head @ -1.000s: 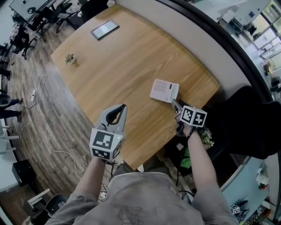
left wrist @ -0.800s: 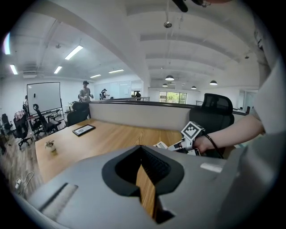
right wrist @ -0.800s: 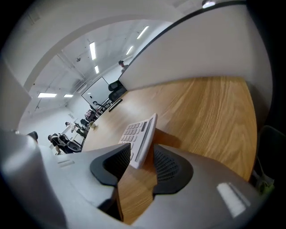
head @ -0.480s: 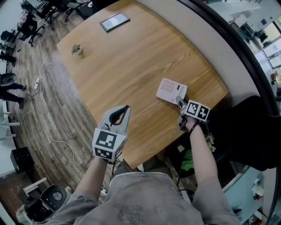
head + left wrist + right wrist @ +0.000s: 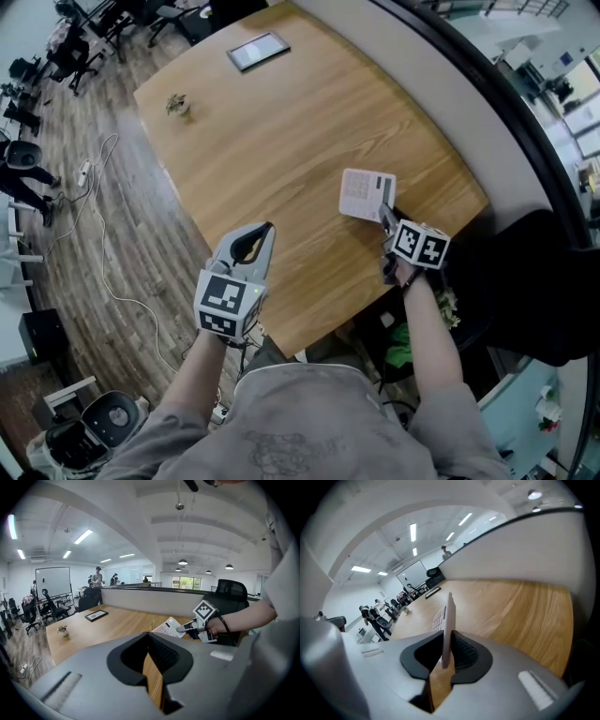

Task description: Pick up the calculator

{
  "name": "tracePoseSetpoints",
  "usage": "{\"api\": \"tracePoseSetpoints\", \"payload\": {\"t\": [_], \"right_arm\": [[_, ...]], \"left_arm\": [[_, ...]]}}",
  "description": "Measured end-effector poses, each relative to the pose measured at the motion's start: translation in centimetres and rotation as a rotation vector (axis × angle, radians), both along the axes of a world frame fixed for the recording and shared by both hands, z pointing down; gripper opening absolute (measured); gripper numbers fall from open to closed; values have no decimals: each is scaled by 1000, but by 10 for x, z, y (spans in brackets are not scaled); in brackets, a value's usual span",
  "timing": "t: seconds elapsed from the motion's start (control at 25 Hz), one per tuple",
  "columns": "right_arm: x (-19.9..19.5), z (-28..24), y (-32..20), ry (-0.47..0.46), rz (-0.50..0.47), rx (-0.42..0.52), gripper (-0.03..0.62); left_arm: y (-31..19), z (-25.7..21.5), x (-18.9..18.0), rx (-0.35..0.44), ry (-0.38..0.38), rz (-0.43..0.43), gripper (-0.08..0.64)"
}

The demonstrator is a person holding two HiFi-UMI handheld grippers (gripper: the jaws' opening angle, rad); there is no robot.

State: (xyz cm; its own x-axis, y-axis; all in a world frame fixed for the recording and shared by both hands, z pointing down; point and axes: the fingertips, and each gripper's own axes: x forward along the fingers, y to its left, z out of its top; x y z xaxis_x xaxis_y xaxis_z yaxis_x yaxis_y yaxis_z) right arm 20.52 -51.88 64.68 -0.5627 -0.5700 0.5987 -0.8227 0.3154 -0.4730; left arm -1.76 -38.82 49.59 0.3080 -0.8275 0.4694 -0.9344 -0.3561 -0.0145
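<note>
The wooden desk fills the upper middle of the head view. Both forearms reach up from the bottom of the frame toward its near edge, with the grippers angled downward. The left gripper hovers at lower centre, its jaws drawn together with nothing between them. Right of centre, the right gripper is closing its jaws on the near edge of the white calculator, which is tilted up between them near the desk's right corner.

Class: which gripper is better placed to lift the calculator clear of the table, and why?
Right. The right gripper has its jaws closing on the calculator, which stands edge-on between them. The left gripper holds nothing and sits apart, near the table edge.
</note>
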Motion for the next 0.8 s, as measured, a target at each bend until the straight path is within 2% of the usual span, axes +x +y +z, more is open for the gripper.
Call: {"api": "tracePoseSetpoints", "payload": {"t": [0.2,0.56,0.8], "right_arm": [[-30,-71,19,-28,-71,154,57],[-76,-217,70,-159,-114,418,57],[-97,-287,116,-239,-141,557,57]], "left_arm": [[3,-26,-23,66,-9,-27,2],[29,-103,-71,234,-53,-65,2],[54,-143,-90,332,-82,-75,2]]}}
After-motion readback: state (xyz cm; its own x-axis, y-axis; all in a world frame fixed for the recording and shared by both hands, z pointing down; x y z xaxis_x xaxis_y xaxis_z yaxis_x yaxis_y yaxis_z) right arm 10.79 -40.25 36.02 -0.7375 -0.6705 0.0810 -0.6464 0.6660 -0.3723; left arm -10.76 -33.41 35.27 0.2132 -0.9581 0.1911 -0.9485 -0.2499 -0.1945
